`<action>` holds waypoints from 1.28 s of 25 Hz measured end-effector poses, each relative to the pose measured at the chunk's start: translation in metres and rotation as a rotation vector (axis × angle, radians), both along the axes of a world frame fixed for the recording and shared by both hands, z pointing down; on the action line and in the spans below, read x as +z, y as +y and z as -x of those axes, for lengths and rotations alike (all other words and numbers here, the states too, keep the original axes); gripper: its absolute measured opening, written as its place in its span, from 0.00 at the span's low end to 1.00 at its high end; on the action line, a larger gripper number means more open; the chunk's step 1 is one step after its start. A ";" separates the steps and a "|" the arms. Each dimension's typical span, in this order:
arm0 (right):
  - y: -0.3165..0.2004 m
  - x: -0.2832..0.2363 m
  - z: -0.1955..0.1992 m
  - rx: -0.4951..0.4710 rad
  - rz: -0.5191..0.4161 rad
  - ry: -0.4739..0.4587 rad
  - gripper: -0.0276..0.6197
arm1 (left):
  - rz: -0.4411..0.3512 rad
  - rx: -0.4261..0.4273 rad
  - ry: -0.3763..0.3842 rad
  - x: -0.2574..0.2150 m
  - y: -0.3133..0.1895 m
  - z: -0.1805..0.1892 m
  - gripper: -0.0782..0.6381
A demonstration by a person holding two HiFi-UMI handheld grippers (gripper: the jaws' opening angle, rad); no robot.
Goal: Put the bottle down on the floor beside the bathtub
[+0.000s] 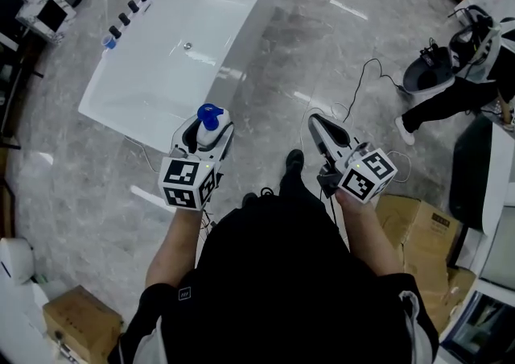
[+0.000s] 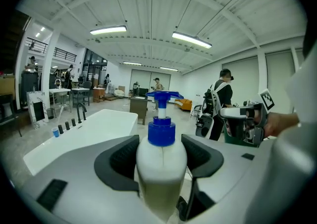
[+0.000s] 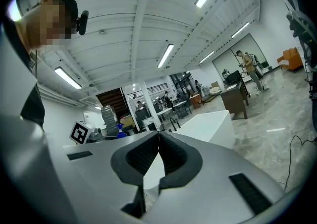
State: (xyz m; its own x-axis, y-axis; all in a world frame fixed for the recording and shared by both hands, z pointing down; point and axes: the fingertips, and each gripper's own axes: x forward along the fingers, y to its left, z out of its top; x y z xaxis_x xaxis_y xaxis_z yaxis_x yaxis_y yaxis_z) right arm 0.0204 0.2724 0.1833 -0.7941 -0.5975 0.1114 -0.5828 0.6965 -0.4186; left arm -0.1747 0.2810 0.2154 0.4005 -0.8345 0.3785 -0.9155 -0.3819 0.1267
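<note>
White bottle [image 2: 161, 168], blue pump, upright in left gripper [image 1: 210, 131], near bathtub [image 1: 161, 72]

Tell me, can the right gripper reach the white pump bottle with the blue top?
Probably yes. The right gripper hangs close beside the white pump bottle with nothing between them. Its jaws are shut, though, and the left gripper clamps the bottle's body, leaving only the blue top free.

Floor [image 1: 265, 105]: grey marbled tile, glossy.
I count on it: white bathtub [image 1: 153, 80], black cable [image 1: 362, 80], cardboard box [image 1: 80, 318] lower left, second box [image 1: 418, 221] lower right.
</note>
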 end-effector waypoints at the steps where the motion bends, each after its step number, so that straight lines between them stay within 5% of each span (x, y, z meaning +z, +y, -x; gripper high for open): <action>1: -0.013 0.001 -0.003 -0.004 0.007 -0.002 0.09 | 0.001 -0.009 -0.001 0.000 -0.012 -0.003 0.49; 12: -0.168 0.002 -0.080 -0.063 0.039 0.001 0.09 | 0.040 -0.061 -0.009 -0.006 -0.151 -0.081 0.49; 19: -0.219 0.018 -0.117 -0.110 0.080 0.017 0.09 | 0.053 -0.096 -0.007 -0.004 -0.211 -0.120 0.49; 32: -0.327 0.039 -0.090 -0.119 0.111 0.062 0.09 | 0.103 -0.072 0.031 0.034 -0.319 -0.104 0.49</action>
State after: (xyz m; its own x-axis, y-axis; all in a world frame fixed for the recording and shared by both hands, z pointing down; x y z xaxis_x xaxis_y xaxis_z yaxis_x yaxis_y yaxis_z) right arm 0.1102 -0.0545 0.2228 -0.8482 -0.4808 0.2220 -0.5257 0.7137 -0.4629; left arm -0.0703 -0.0380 0.2491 0.3540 -0.8187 0.4522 -0.9350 -0.2988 0.1910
